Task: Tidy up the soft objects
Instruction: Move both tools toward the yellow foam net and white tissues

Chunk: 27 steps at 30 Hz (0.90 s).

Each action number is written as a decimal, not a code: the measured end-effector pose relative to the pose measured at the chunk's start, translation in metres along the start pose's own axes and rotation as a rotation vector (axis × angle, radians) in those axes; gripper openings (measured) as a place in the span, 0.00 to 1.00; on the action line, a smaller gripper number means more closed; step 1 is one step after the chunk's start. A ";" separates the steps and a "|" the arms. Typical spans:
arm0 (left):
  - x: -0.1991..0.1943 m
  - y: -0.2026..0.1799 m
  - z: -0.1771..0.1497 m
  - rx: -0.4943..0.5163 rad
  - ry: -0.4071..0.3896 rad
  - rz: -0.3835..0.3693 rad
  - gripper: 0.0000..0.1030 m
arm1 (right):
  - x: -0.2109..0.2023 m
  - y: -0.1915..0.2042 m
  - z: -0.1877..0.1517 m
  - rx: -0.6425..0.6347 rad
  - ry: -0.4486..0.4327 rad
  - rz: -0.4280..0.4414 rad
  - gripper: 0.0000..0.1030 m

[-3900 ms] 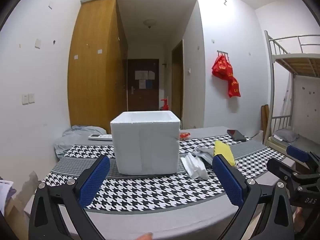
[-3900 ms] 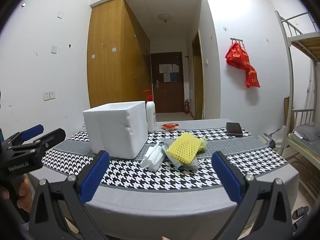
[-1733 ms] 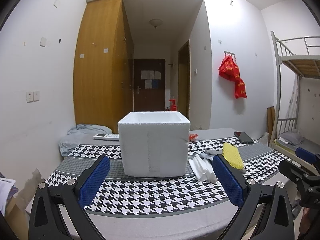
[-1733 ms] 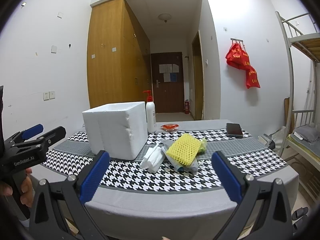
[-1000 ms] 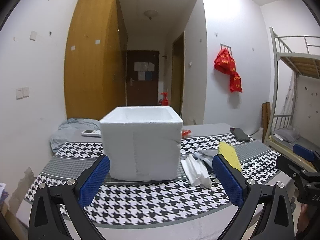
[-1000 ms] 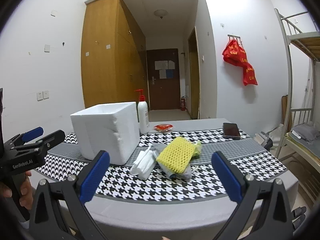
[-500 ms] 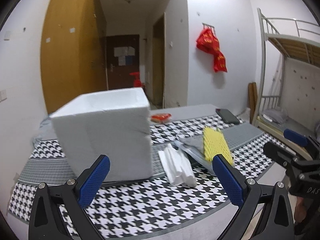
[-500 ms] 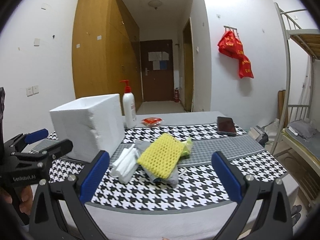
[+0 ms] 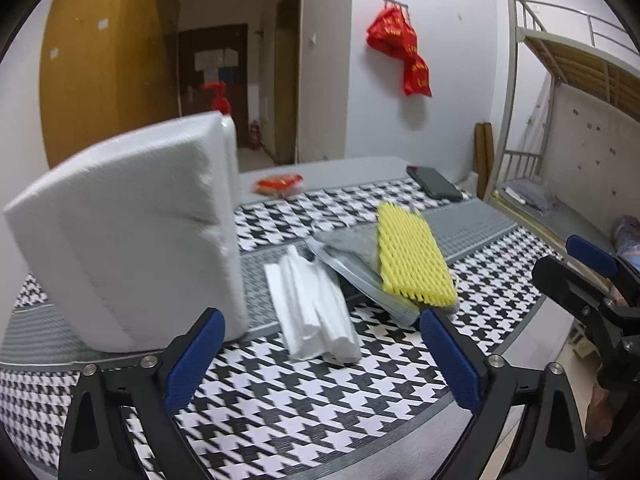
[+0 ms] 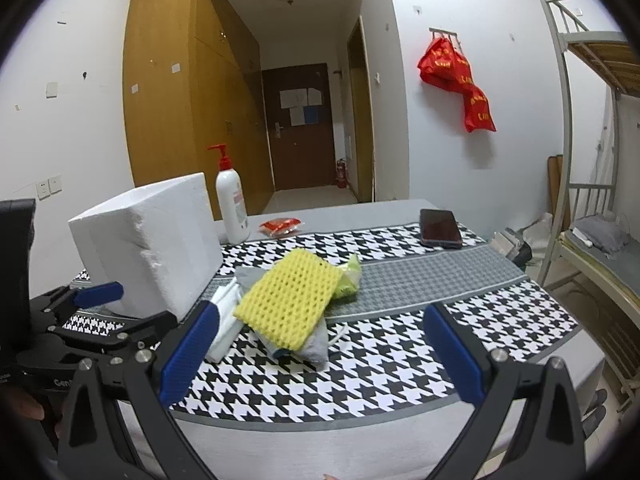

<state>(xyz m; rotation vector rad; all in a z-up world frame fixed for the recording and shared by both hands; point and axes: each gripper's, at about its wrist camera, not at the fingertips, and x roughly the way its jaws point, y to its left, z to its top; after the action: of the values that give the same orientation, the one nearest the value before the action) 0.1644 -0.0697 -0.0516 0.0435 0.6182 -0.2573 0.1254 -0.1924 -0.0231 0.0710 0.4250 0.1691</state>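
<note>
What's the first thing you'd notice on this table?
Probably the bright yellow foam net, lying on top of grey and white soft packing in the middle of the checked tablecloth. Left of it stands a big white foam box, with a red-topped pump bottle behind it.

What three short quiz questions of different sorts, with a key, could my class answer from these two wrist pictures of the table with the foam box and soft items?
1. True or false: the yellow foam net lies inside the white foam box.
2. Multiple choice: what stands right behind the box in the right wrist view? A) a kettle B) the pump bottle C) a lamp
3. Fill in: in the left wrist view, the folded white foam sheets lie between the box and the ____ pouch.

Key:
1. False; it lies on the pile beside the box.
2. B
3. grey
</note>
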 end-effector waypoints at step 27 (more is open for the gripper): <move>0.076 0.003 -0.001 0.005 0.230 0.015 0.45 | 0.046 -0.011 -0.004 0.010 0.084 0.046 1.00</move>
<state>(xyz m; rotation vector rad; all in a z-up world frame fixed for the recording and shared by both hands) 0.2245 -0.0835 -0.0963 0.0838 0.8458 -0.2410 0.1665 -0.1945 -0.0467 0.0837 0.5081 0.2156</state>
